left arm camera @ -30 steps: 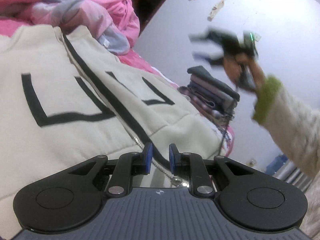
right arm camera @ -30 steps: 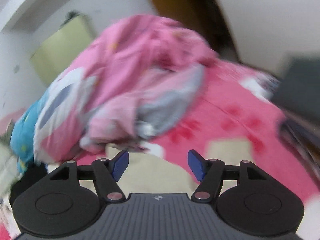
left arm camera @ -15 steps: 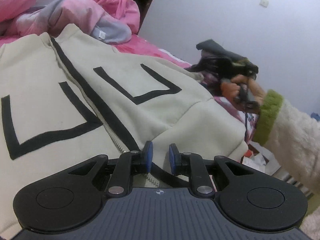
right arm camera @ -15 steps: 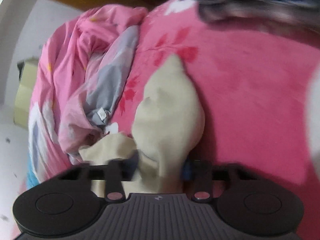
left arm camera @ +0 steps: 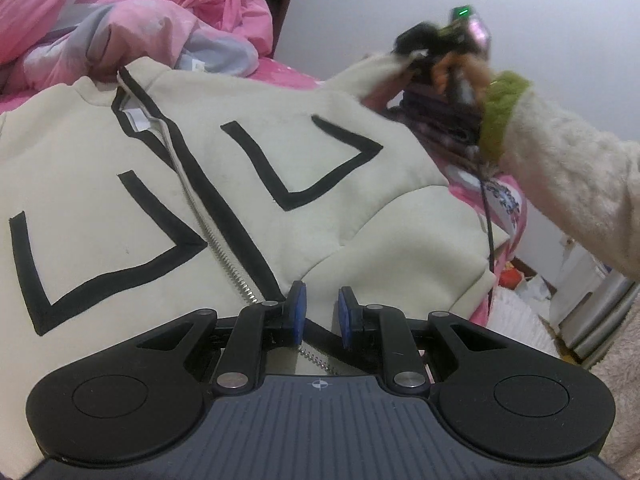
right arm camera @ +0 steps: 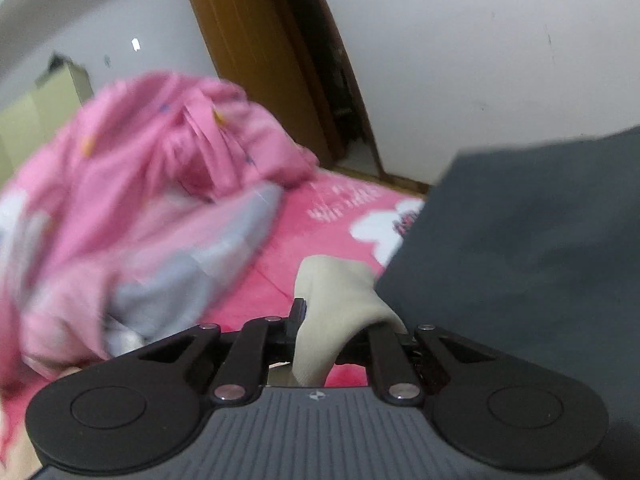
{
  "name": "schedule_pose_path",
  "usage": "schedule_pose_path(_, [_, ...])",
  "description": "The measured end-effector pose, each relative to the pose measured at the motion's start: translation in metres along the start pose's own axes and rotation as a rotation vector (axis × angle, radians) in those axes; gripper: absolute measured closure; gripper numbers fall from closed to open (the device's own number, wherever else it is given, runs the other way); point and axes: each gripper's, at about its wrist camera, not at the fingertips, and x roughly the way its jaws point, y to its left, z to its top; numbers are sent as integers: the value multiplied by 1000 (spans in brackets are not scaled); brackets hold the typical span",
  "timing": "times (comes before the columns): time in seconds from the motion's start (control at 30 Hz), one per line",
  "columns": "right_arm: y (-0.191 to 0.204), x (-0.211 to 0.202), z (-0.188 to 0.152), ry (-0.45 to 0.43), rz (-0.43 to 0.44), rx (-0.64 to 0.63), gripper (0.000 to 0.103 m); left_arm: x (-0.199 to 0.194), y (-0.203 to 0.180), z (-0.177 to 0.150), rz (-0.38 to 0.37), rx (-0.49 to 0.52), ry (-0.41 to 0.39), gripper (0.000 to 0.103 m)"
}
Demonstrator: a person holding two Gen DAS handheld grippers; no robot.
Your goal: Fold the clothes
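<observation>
Spread front-up on the pink bed (left arm camera: 288,74): cream jacket (left arm camera: 320,208), zip running away from the left claw (left arm camera: 320,314) toward the collar. Crumpled pink quilt (left arm camera: 132,20) beyond; dark folded clothes (right arm camera: 528,240) beside. Left claw nearly together over the hem (grip unclear). Right claw (right arm camera: 340,320) closing on its sleeve (right arm camera: 340,296). Black stripes only, nothing readable.

We've got a bed with a hot-pink flowered blanket (right arm camera: 320,236) as the base here. Lying on it: 1 cream zip-up jacket (left arm camera: 280,216) spread flat with black line trim, a crumpled pink and grey quilt (left arm camera: 132,20) just behind its collar, and a stack of folded dark clothes (left arm camera: 444,120) off to the right.
</observation>
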Motion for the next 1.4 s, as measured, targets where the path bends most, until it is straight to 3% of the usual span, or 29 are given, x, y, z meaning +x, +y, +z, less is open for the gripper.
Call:
schedule_pose_path(0.07, [2, 24, -12, 27, -52, -48, 91, -1, -1, 0, 7, 8, 3, 85])
schedule_pose_path(0.17, [-1, 50, -24, 159, -81, -72, 85, -2, -2, 0, 12, 15, 7, 85])
schedule_pose_path(0.23, [-1, 47, -27, 214, -97, -68, 70, -4, -4, 1, 13, 17, 7, 85])
schedule_pose_path(0.27, [-4, 36, -29, 222, -91, -61, 57, -5, -4, 1, 13, 18, 6, 85])
schedule_pose_path(0.4, [-12, -18, -37, 247, -34, -29, 35, -7, -5, 0, 17, 24, -3, 85])
schedule_pose_path(0.57, [-48, -114, -61, 265, 168, 114, 35, -13, -4, 1, 19, 8, -14, 85])
schedule_pose_path(0.7, [-77, -174, -108, 313, 327, 285, 36, -21, -4, 1, 24, -12, -28, 85])
schedule_pose_path(0.83, [-71, -223, -167, 314, 401, 254, 44, -32, -11, -1, 15, -8, -46, 85])
schedule_pose_path(0.9, [-51, -243, -188, 278, 382, 125, 52, -39, -18, -4, 9, 7, -52, 85])
schedule_pose_path(1.1, [17, -291, -234, 109, 299, -502, 57, -43, -54, -17, 6, 203, -35, 82])
schedule_pose_path(1.2, [40, -297, -257, 75, 234, -768, 57, -35, -71, -25, 45, 323, -26, 79])
schedule_pose_path(1.4, [60, -293, -291, 33, 171, -1113, 58, -18, -92, -36, 156, 521, -37, 78])
